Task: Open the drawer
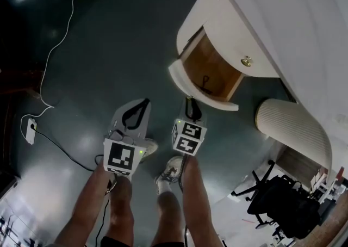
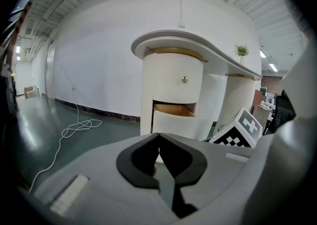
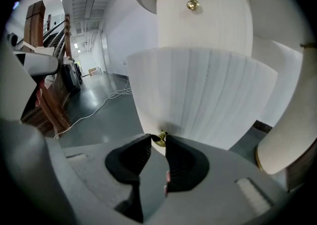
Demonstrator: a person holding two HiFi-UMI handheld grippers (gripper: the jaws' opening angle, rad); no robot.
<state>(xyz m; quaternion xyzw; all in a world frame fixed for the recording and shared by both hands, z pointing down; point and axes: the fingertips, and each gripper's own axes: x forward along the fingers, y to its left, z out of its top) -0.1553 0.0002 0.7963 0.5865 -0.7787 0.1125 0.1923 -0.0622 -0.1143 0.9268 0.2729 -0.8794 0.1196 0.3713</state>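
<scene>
Drawer (image 3: 208,95) front, ribbed and white, curves across the right gripper view just beyond the jaws. The right gripper (image 3: 157,142) is clamped on the drawer's small brass knob (image 3: 159,139), one pad on each side of it. From the head view the drawer (image 1: 176,74) stands pulled out of the rounded end of a white counter (image 1: 283,17), its wooden inside open to sight; a small dark thing (image 1: 205,84) lies in it, too small to make out. The right gripper (image 1: 190,100) reaches to the drawer front.

The left gripper (image 2: 158,135) is empty, its jaw tips together, and it hangs in the air near the right one, apart from the counter. In the head view the left gripper (image 1: 145,102) and its neighbour each carry a cube with black-and-white square markers. Below them the person's bare legs and shoes (image 1: 171,172) show, cut off by the frame edge.

Above the drawer a second brass knob (image 3: 192,5) sits on a closed ribbed front. A ribbed column (image 1: 293,123) stands just beside the drawer unit. The floor (image 1: 109,50) is dark grey-green and glossy, with a white cable (image 1: 60,39) looping across it. A black office chair (image 1: 283,202) stands farther off.
</scene>
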